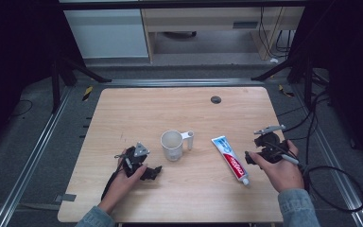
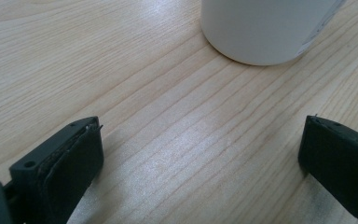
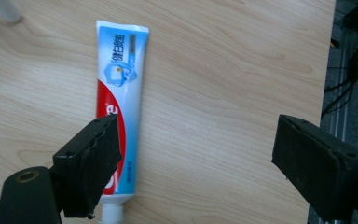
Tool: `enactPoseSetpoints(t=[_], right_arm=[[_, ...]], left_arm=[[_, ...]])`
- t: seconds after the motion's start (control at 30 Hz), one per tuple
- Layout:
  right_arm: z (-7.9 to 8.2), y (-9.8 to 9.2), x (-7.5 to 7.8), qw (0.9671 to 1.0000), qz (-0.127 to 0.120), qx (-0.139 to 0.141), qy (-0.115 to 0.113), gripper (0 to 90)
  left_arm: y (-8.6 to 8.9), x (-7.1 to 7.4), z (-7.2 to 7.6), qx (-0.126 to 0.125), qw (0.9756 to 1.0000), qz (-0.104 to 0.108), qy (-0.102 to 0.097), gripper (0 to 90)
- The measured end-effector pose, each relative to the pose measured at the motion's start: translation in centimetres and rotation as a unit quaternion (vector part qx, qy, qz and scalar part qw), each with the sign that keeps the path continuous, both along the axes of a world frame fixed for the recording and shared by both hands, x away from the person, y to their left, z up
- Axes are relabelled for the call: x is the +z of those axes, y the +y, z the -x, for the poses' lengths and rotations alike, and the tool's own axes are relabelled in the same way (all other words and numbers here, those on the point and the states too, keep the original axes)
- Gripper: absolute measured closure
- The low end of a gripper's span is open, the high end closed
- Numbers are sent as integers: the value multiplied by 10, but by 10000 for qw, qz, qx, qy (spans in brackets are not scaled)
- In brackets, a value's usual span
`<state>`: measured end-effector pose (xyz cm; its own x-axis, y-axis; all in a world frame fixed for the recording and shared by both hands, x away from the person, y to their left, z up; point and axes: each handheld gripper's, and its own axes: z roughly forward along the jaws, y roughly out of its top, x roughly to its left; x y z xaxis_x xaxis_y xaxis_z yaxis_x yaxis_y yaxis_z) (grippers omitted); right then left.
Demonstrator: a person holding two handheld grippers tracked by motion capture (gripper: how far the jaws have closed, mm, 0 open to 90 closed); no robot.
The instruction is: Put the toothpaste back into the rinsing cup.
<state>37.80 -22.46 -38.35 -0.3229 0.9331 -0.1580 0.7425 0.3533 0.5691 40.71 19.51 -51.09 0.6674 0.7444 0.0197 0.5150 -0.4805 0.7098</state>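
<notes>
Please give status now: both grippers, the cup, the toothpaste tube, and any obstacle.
Left gripper open, empty, just short of white cup. Right gripper open, empty, beside toothpaste tube lying flat. Cup upright, handle toward tube. Nothing between them.

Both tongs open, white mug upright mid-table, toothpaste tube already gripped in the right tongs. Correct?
Not quite. The red, white and blue toothpaste tube is not gripped: the right gripper view shows it lying flat on the light wooden table, the right tongs open above it. The rest stands: the left tongs are open and the white mug stands upright mid-table.
</notes>
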Motion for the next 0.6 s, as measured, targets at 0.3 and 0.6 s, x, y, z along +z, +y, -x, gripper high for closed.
enactPoseSetpoints(t=[0.3, 0.6], right_arm=[[-34, 12, 22, 9989, 80, 125, 450, 236], [-59, 22, 28, 9978, 27, 207, 622, 294]], left_arm=[[0, 0, -1, 10, 10000, -9, -9, 0], [0, 0, -2, -7, 10000, -16, -4, 0]])
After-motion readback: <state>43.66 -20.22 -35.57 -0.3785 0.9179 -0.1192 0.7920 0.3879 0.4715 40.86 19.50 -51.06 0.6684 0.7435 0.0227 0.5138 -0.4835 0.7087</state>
